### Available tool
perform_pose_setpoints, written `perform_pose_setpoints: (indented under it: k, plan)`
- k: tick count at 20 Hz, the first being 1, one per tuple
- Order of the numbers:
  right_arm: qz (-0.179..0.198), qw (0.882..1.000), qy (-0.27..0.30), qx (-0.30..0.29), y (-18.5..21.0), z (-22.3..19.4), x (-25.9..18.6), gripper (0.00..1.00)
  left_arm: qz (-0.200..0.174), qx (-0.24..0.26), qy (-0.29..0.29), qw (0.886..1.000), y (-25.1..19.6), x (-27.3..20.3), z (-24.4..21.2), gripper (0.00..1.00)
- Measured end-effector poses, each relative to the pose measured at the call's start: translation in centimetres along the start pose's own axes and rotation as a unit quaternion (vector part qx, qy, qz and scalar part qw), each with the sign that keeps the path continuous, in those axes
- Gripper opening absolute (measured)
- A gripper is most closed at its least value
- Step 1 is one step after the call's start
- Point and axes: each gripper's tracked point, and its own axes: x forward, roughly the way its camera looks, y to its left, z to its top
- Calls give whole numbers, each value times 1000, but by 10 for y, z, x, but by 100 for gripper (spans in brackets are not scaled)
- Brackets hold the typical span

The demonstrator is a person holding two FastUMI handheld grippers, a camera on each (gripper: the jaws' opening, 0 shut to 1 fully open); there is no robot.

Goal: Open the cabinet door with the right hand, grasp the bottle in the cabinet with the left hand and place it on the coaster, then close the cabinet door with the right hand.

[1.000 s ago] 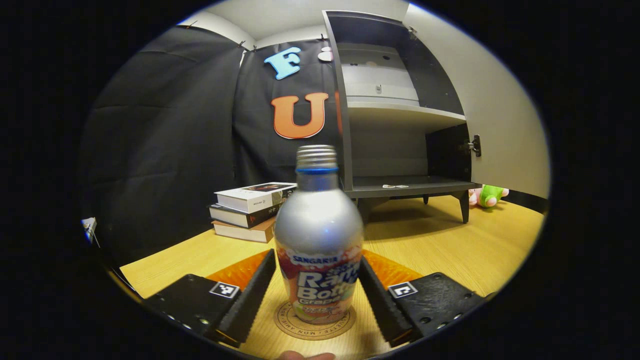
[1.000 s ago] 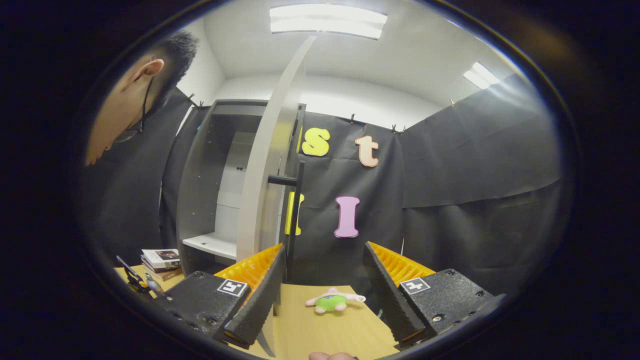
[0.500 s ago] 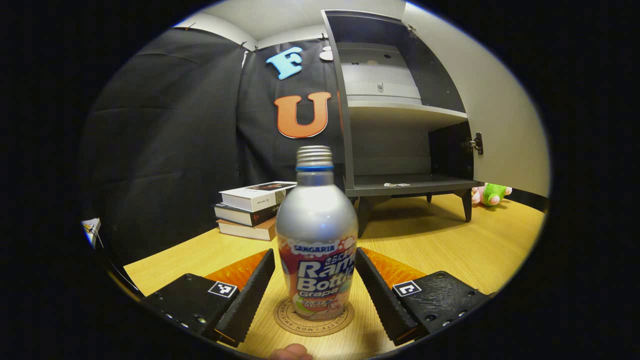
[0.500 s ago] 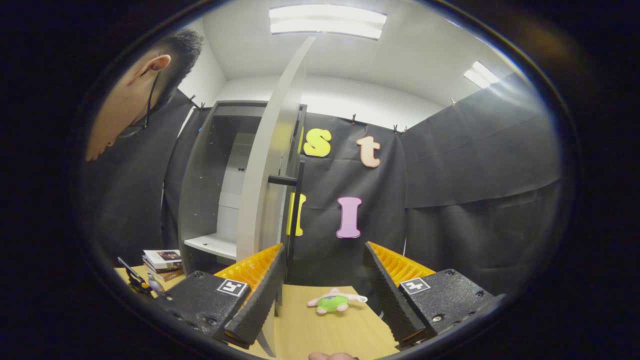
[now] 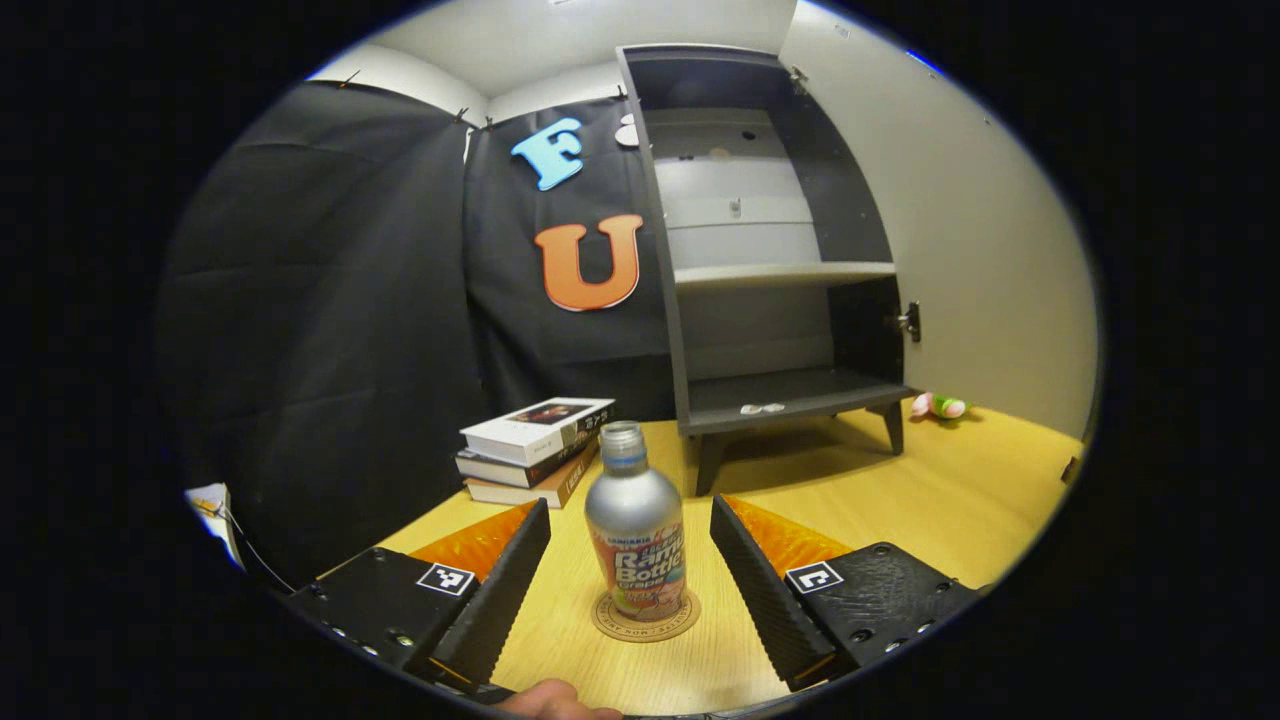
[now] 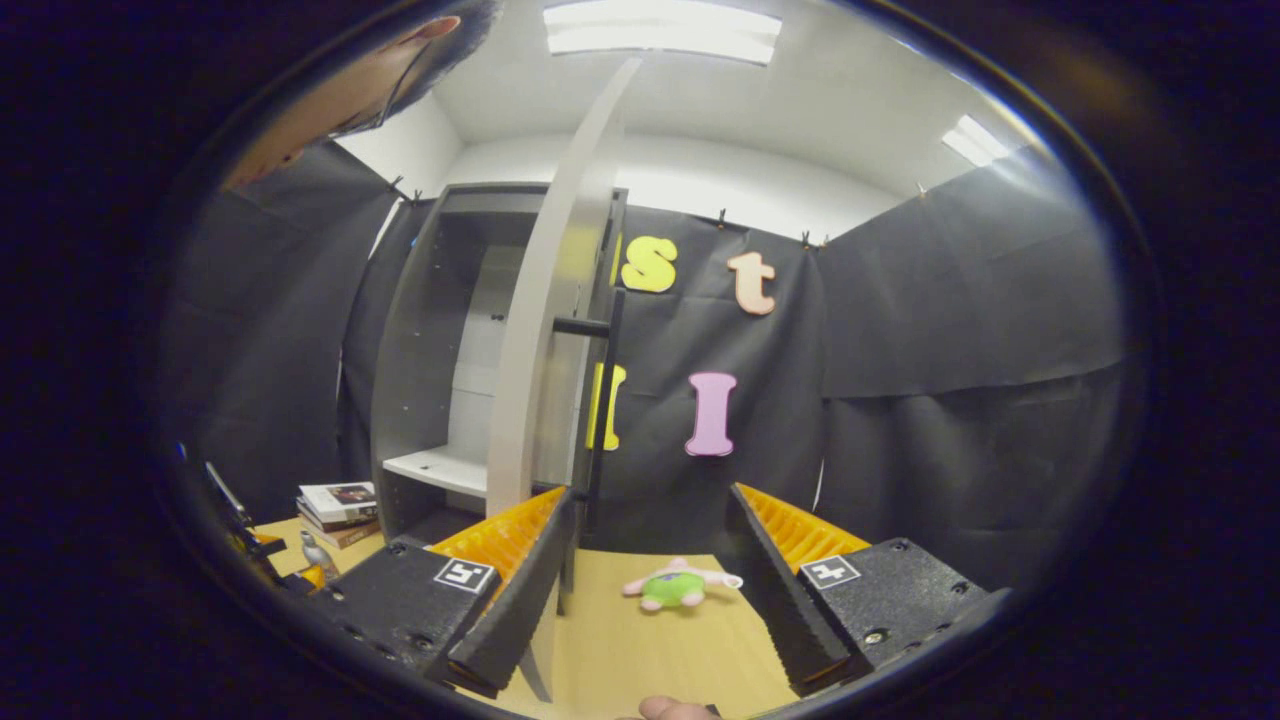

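Fingers on the left gripper (image 5: 630,585) are spread wide at the bottom of the left gripper view, holding nothing, with the bottle (image 5: 636,535) standing between and beyond them, not touching either one. It sits upright on the round coaster (image 5: 645,618), bottom center of the frame, long axis vertical, threaded neck pointing straight up, label facing the camera. Behind it, mid-left, is a stack of books (image 5: 532,450), and the cabinet (image 5: 760,250) takes up the upper center with its shelves bare. Over in the right gripper view, the right gripper (image 6: 645,590) is also spread and empty, and the cabinet door (image 6: 545,320) stands edge-on just left of center, its dark bar handle (image 6: 600,400) rising above the left finger. A small green plush toy (image 6: 680,585) lies on the wooden table (image 6: 650,650) between the fingers. So I'd say the placing is done and closing the door is what's left. Stuff that could go sideways: the bottle is tall and narrow, so an open finger clipping it on the way out could tip it right off the coaster. And if the right claw pushes the door at its thin edge rather than the face or handle, it could slip off, or swing the door too hard and rattle the cabinet.
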Motion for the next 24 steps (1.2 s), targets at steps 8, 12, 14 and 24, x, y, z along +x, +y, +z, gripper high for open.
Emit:
perform_pose_setpoints:
  k: [8,12,14,24]
  plan:
    - [48,992,84,75,9,-32,0,96,-37,-16,-33,999,-20,-19,93,96]
    - [66,988,104,89,8,-32,1,95,-44,25,-67,996,-24,-23,128,96]
    - [65,989,107,84,8,-32,1,96,-85,22,-61,994,-42,-22,129,96]
    - [12,987,121,103,4,-31,1,96,-152,-14,-41,987,-80,-12,130,96]
